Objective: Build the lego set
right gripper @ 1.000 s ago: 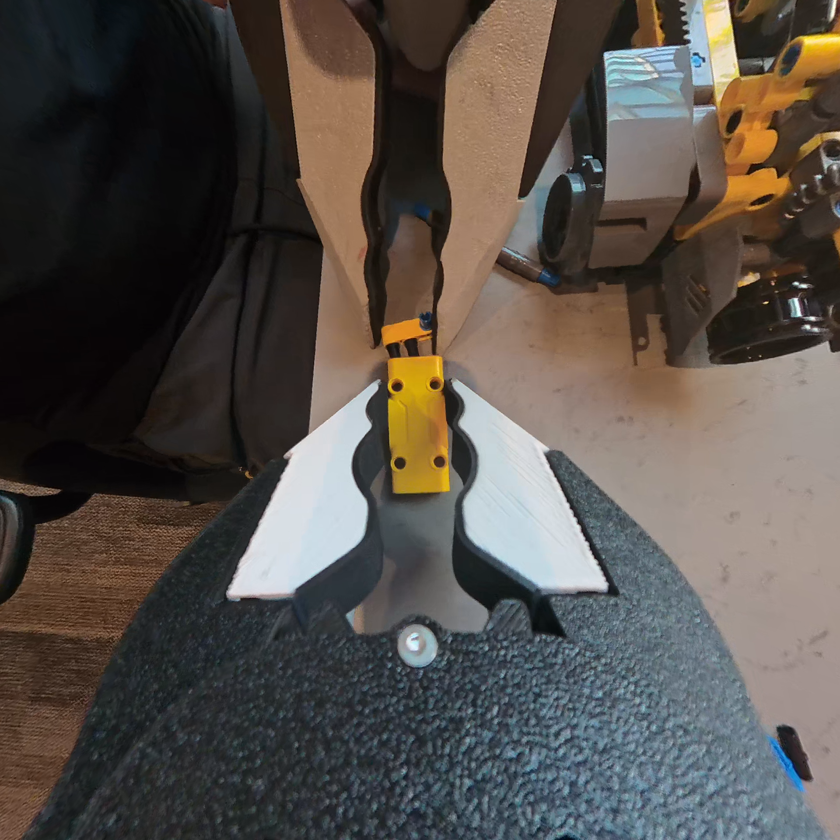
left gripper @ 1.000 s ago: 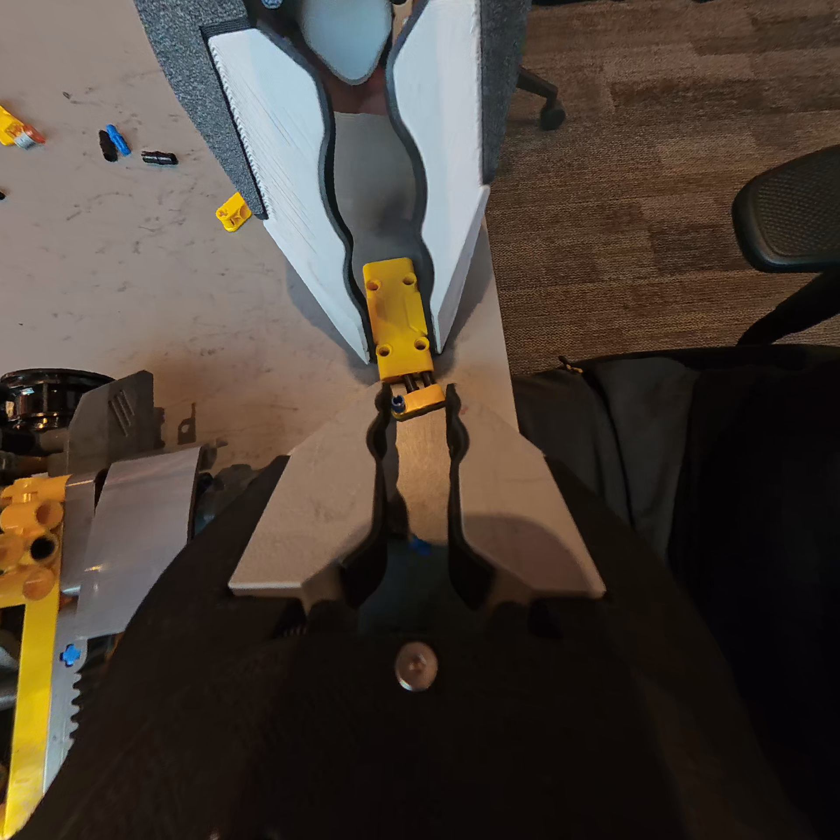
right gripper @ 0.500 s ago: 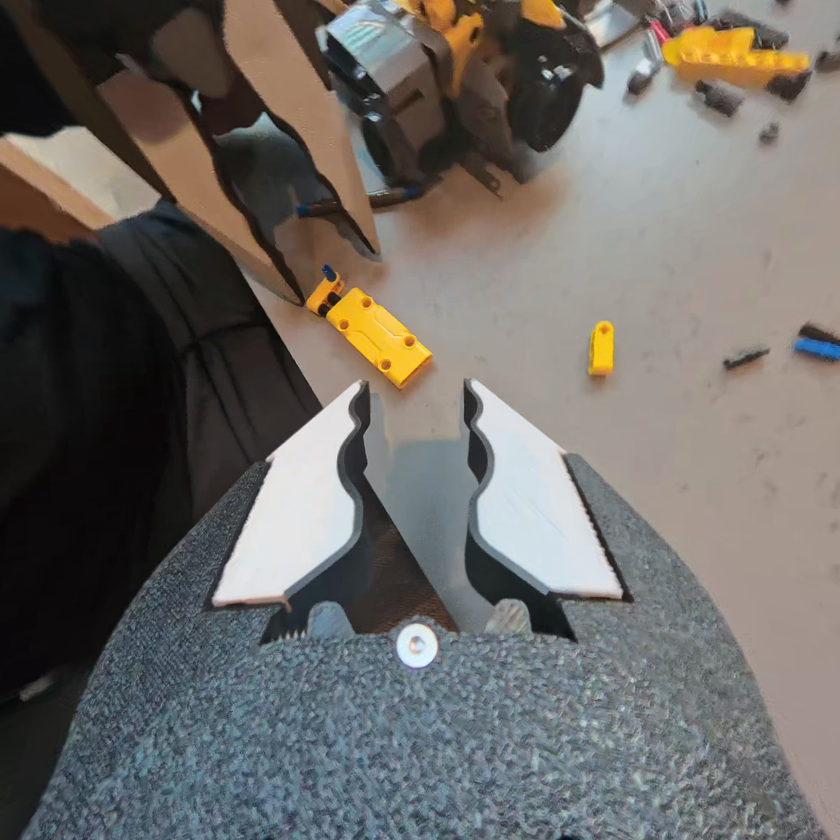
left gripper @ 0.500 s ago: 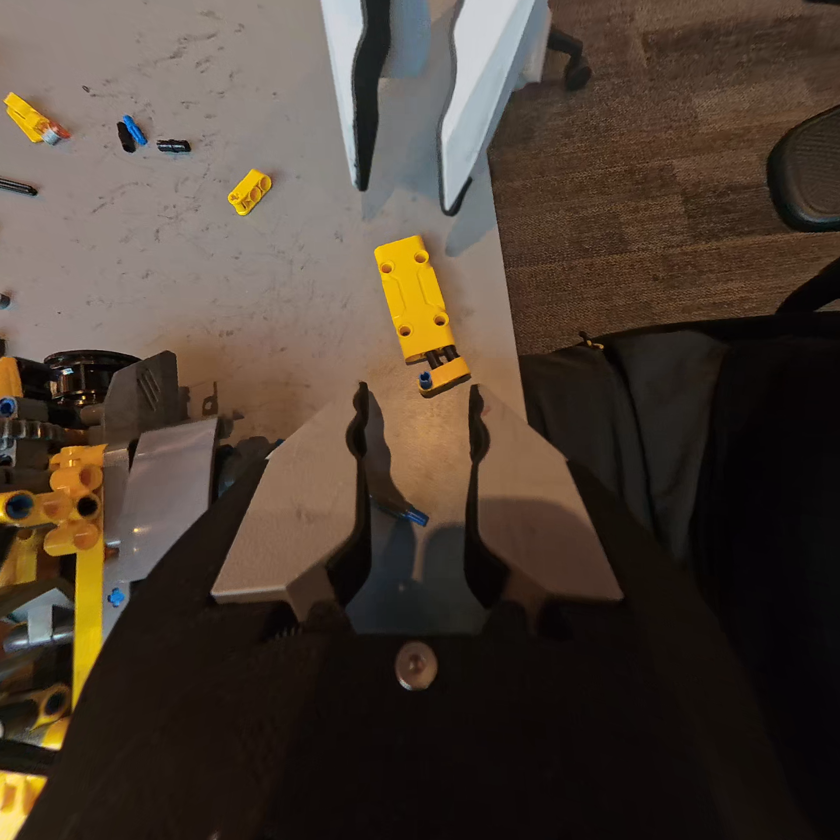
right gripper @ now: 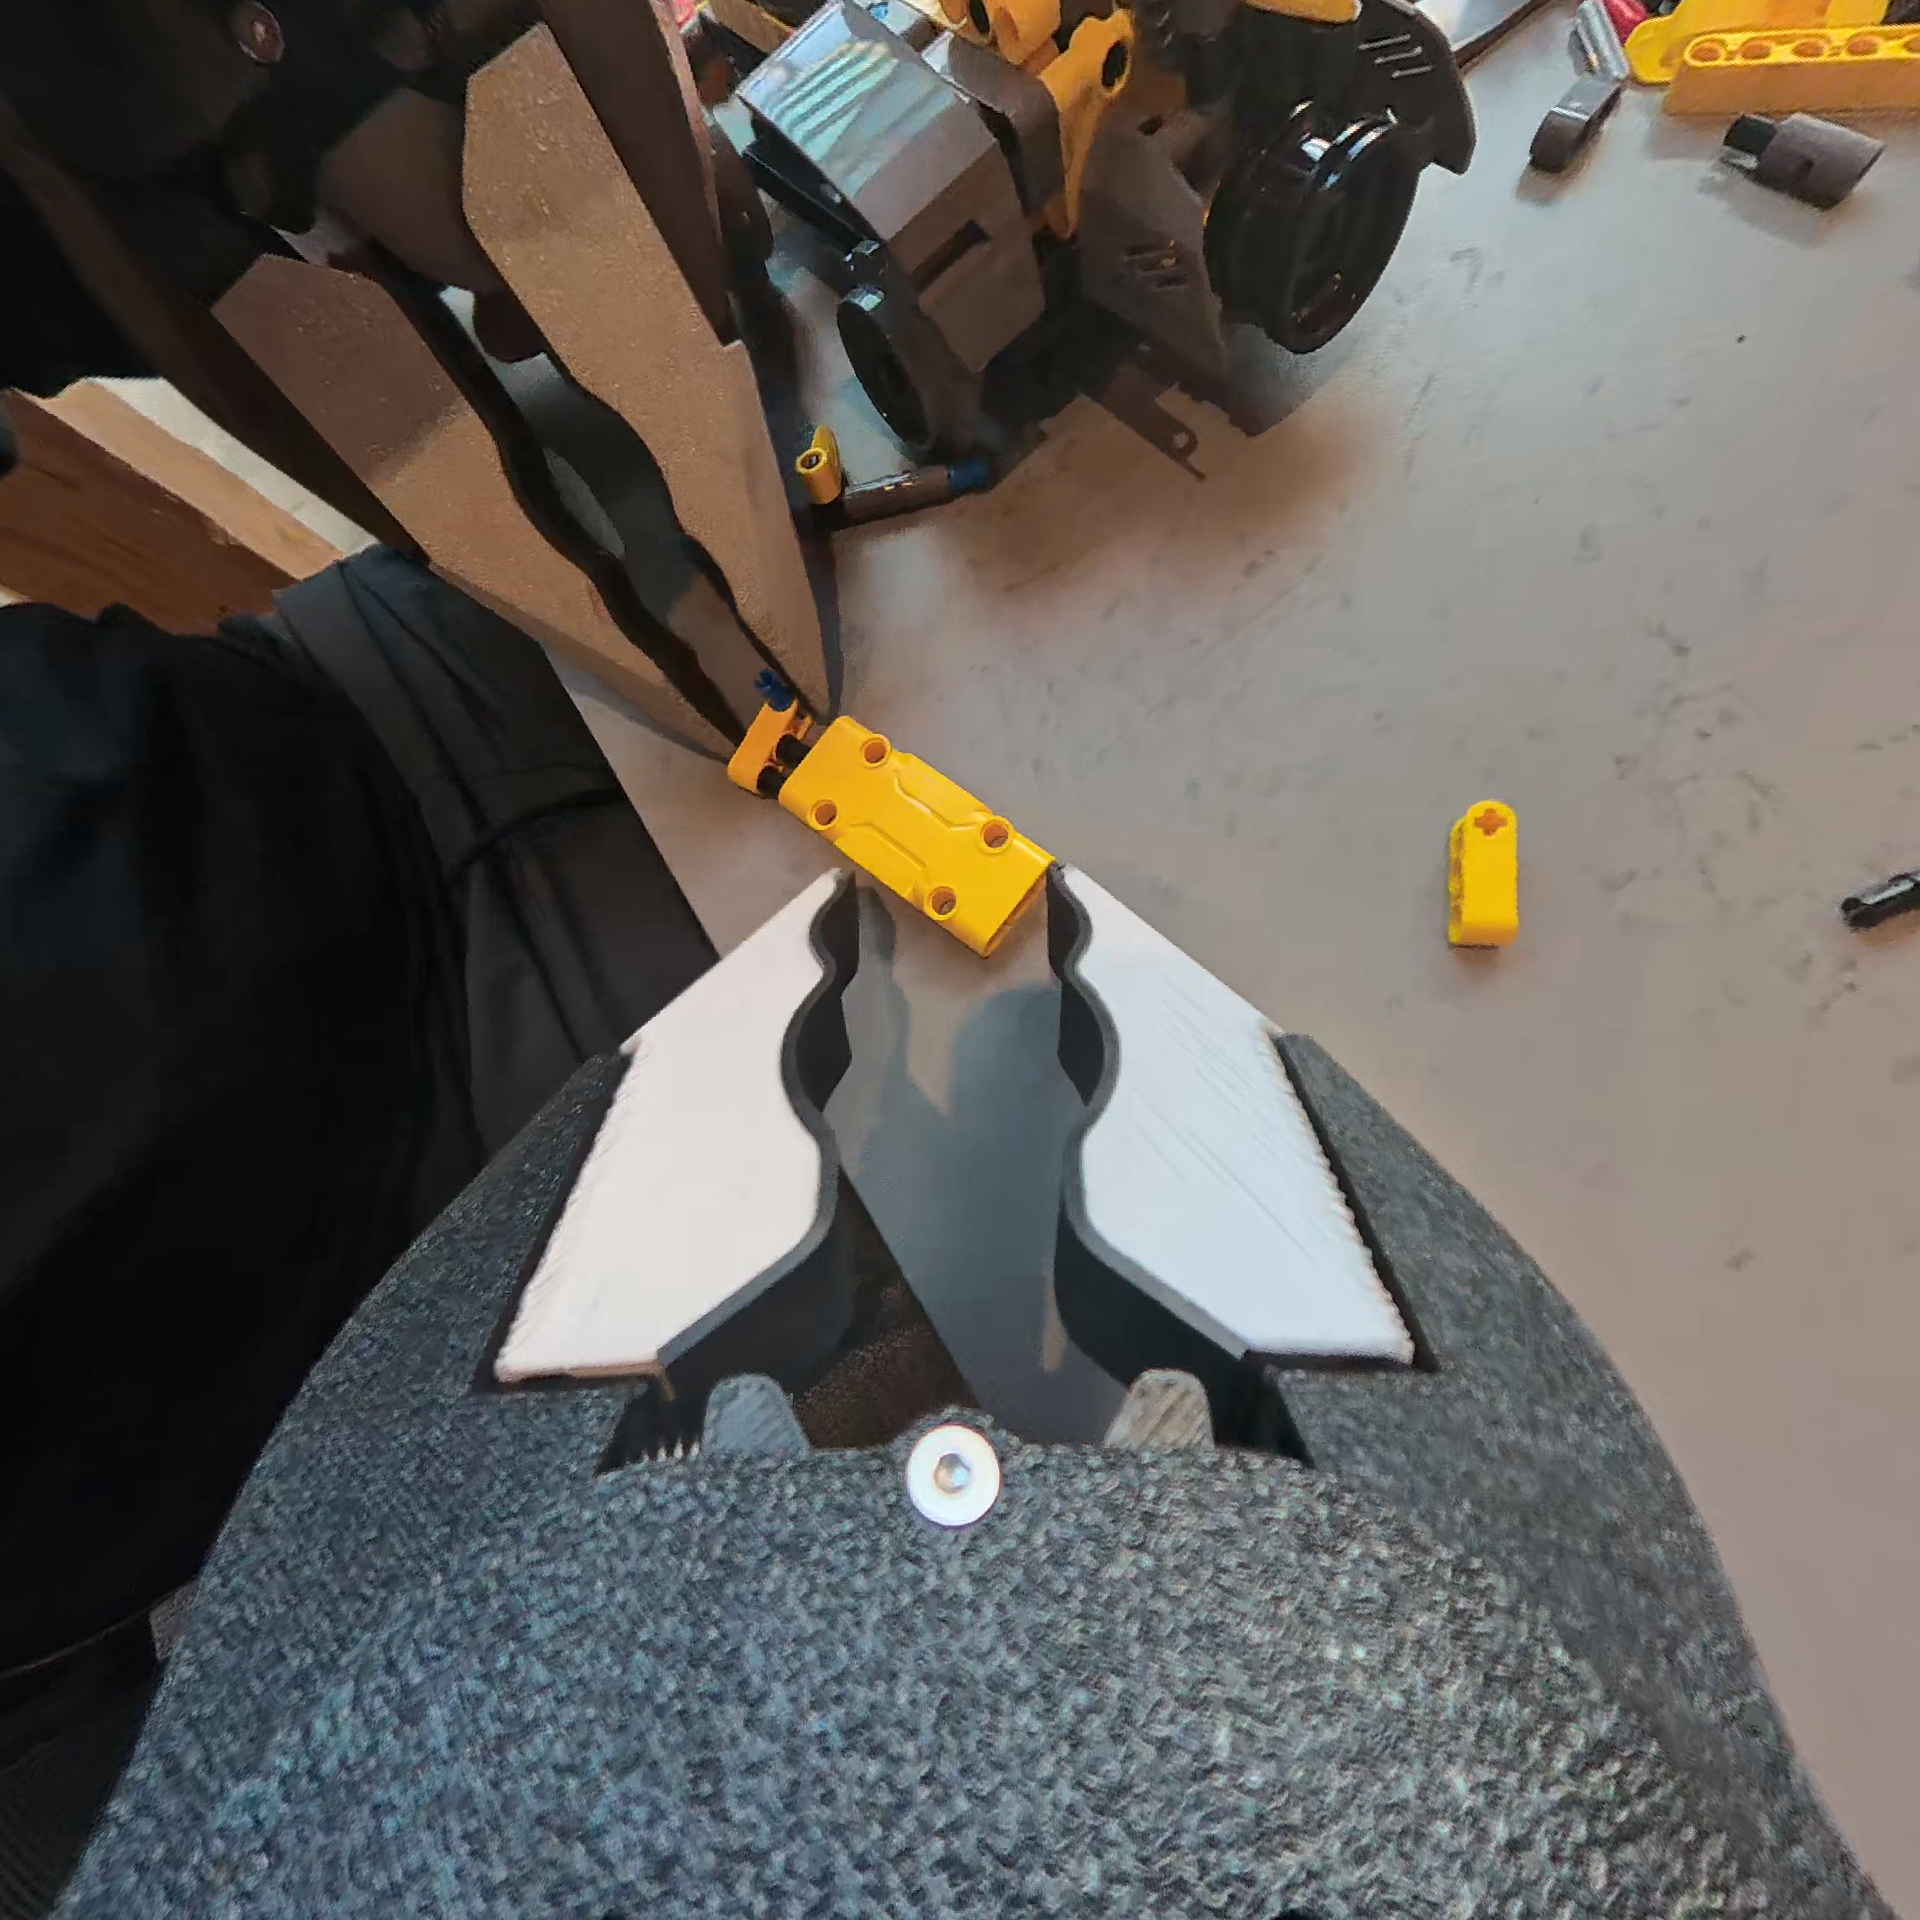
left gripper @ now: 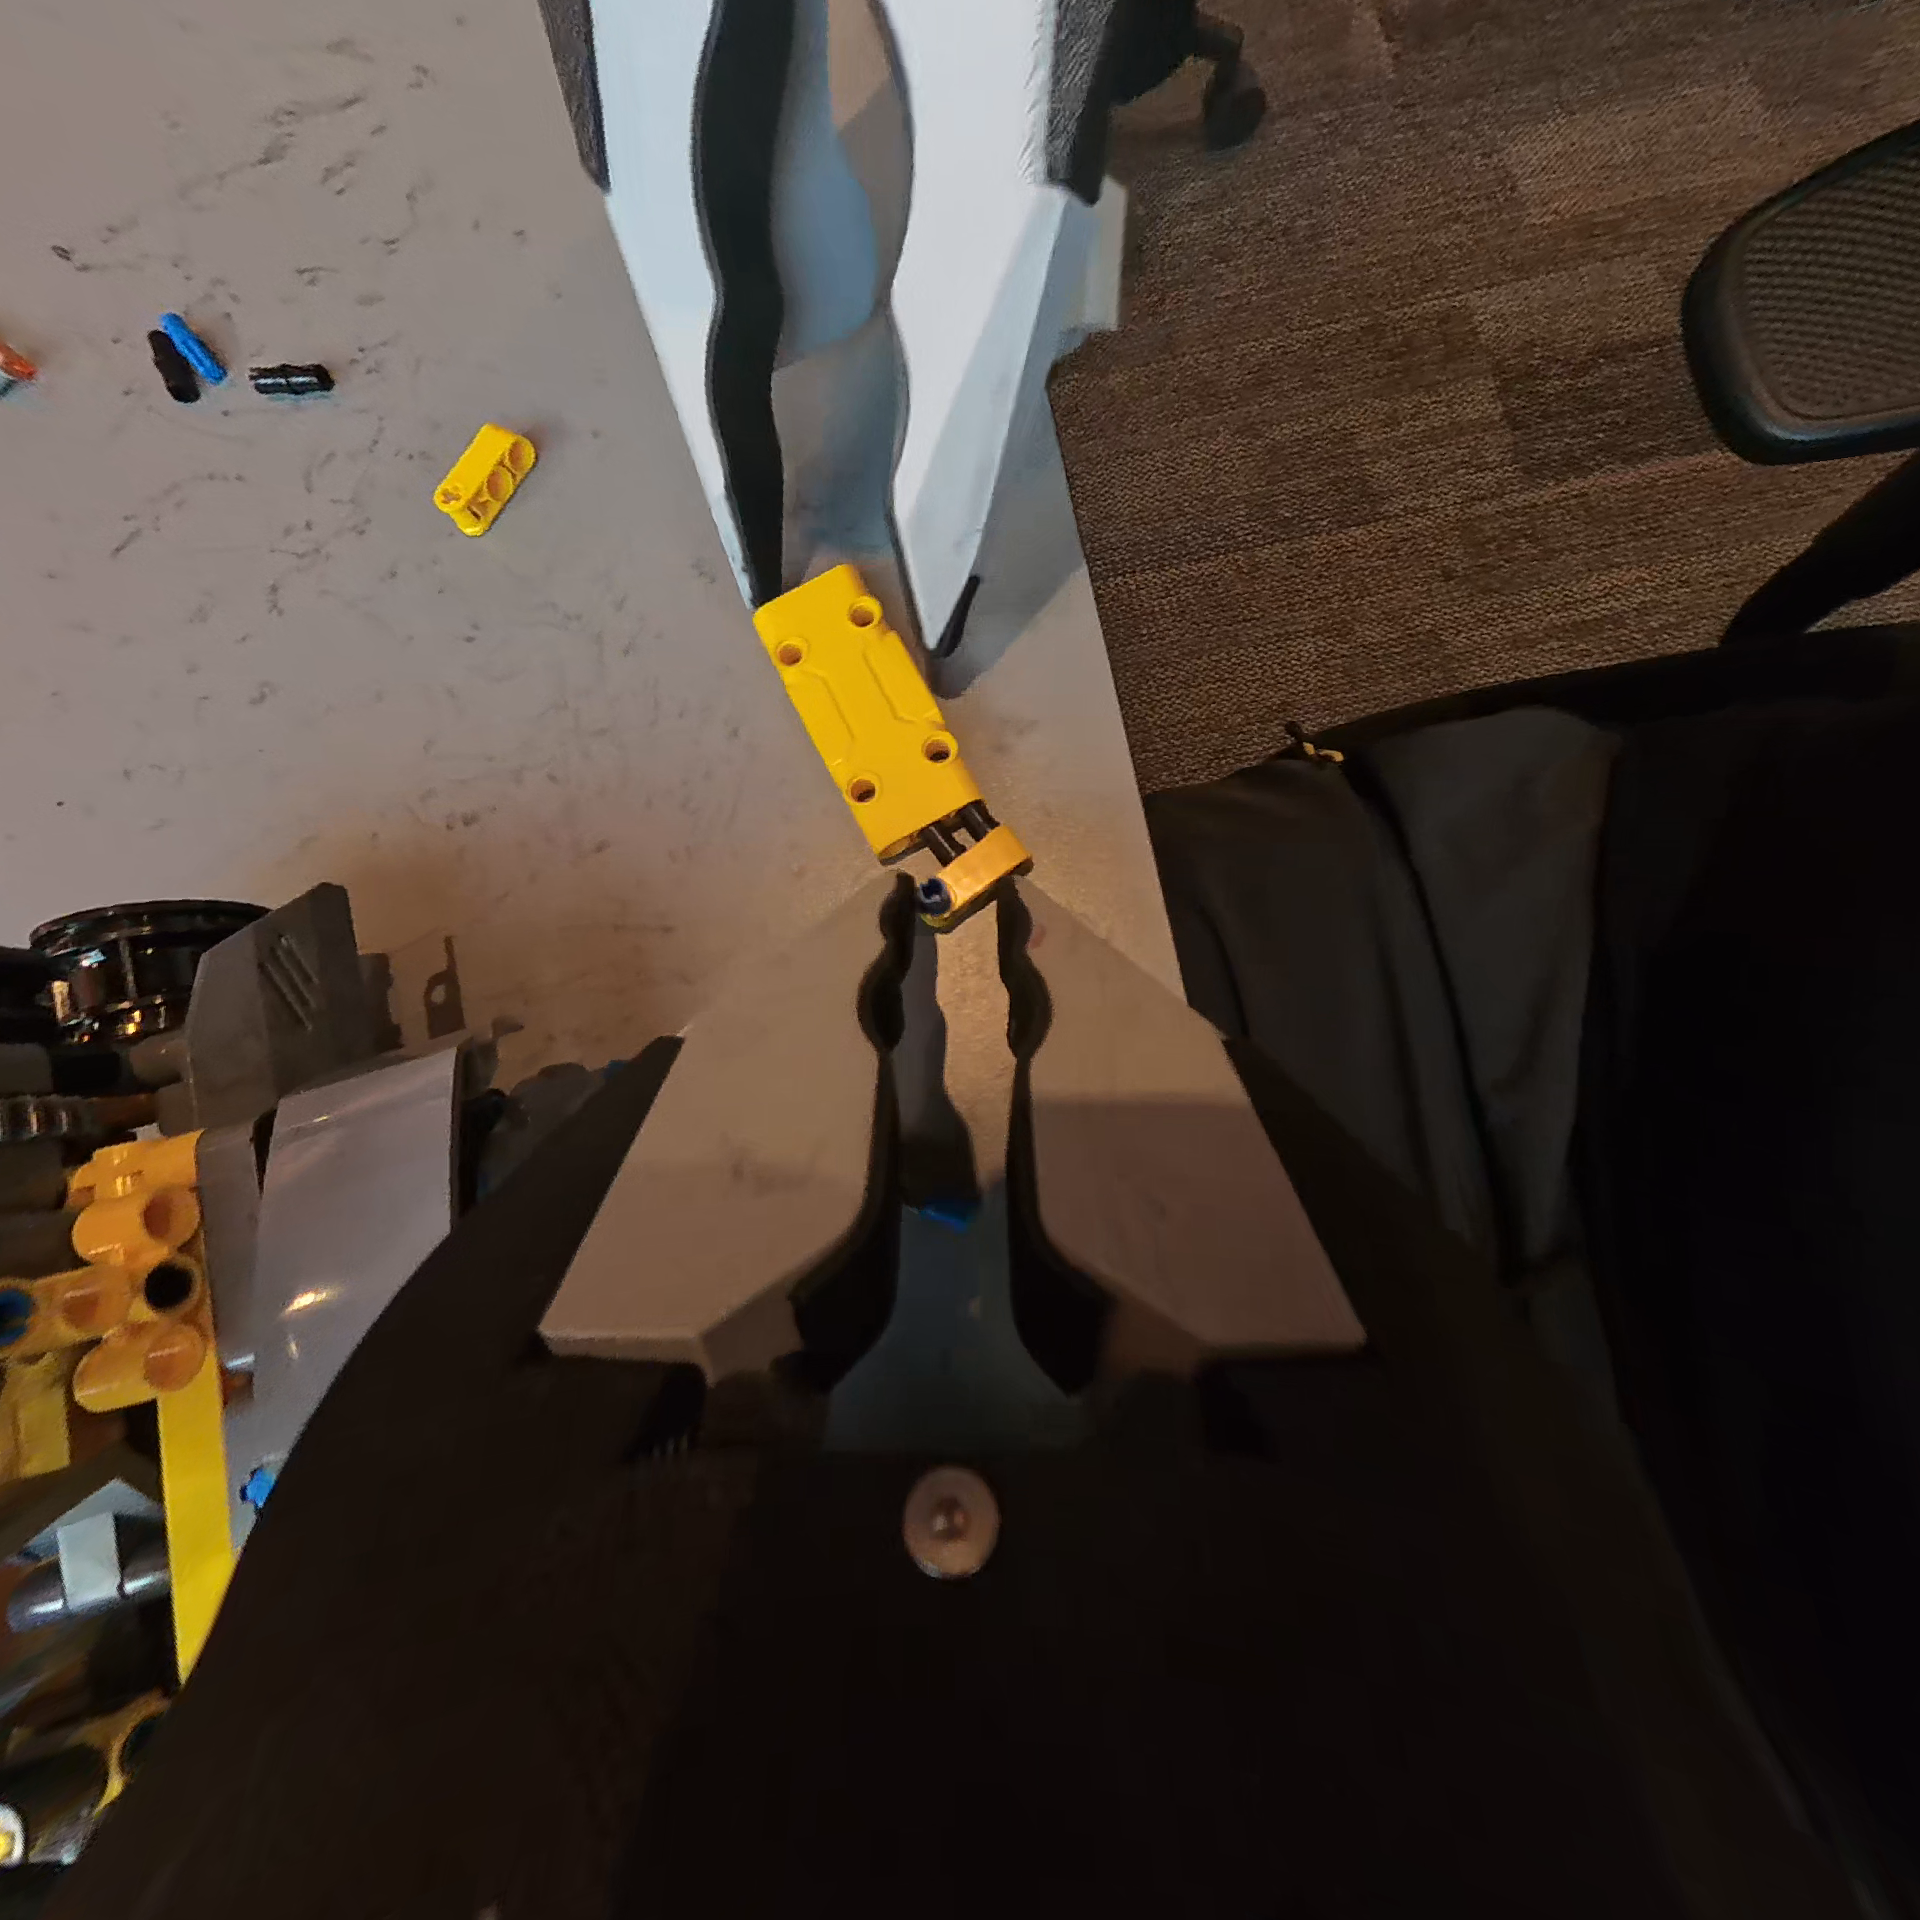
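Left gripper (left gripper: 954,906): narrowed to a slim gap at the small yellow connector (left gripper: 977,871), touching or nearly so; firm grip cannot be confirmed
Right gripper (right gripper: 951,885): spread wide, empty, tips flanking the far end of the yellow block (right gripper: 914,833)
Yellow block: flat on the grey table (right gripper: 1455,582) near its edge, between both grippers
Nearby: loose yellow piece (right gripper: 1483,873), toy vehicle (right gripper: 1091,197) well apart

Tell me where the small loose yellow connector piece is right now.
The small yellow connector lies alone on the table, right of the right gripper in its wrist view and right of the yellow panel block.
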The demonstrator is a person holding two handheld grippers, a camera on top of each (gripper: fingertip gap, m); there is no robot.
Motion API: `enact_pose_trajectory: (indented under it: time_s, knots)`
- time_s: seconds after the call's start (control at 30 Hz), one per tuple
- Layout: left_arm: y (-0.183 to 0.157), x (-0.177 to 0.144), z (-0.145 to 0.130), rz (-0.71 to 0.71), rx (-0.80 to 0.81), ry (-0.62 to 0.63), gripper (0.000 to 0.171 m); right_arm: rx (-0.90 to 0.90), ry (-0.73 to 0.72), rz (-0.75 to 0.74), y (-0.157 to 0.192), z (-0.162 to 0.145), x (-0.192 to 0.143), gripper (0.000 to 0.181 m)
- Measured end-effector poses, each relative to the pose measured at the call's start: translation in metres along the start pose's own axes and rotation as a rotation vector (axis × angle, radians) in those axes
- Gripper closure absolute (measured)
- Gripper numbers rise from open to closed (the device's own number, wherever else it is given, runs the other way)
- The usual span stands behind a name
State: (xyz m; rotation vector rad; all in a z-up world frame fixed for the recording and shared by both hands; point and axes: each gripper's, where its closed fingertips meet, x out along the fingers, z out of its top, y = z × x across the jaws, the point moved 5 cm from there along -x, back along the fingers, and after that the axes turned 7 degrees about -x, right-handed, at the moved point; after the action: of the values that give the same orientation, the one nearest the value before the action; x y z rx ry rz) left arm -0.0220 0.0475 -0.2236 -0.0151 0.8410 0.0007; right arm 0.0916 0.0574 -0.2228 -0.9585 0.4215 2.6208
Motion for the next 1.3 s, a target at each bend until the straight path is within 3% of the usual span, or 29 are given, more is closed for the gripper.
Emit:
enact_pose_trajectory:
  time_s: [0.1, 0.7, 1.0, 1.17, 1.3]
  knots:
    - [-0.001, 0.001, 0.001, -0.015, -0.002, 0.001, 0.161, -0.014, 0.010, 0.012, -0.006, 0.002, 0.004, 0.151]
    - [-0.005, 0.002, 0.002, -0.111, 0.025, 0.042, 0.164, -0.277, 0.081, 0.142, -0.009, 0.014, 0.014, 0.151]
    - [-0.006, 0.001, 0.002, -0.095, 0.013, 0.063, 0.164, -0.179, 0.040, 0.157, -0.009, 0.014, 0.016, 0.149]
    - [-0.008, 0.000, 0.001, -0.091, 0.042, 0.055, 0.165, -0.241, 0.036, 0.116, -0.004, 0.015, 0.017, 0.147]
    - [-0.010, -0.001, 0.001, -0.098, 0.085, 0.081, 0.165, -0.276, 0.071, 0.205, -0.006, 0.019, 0.022, 0.147]
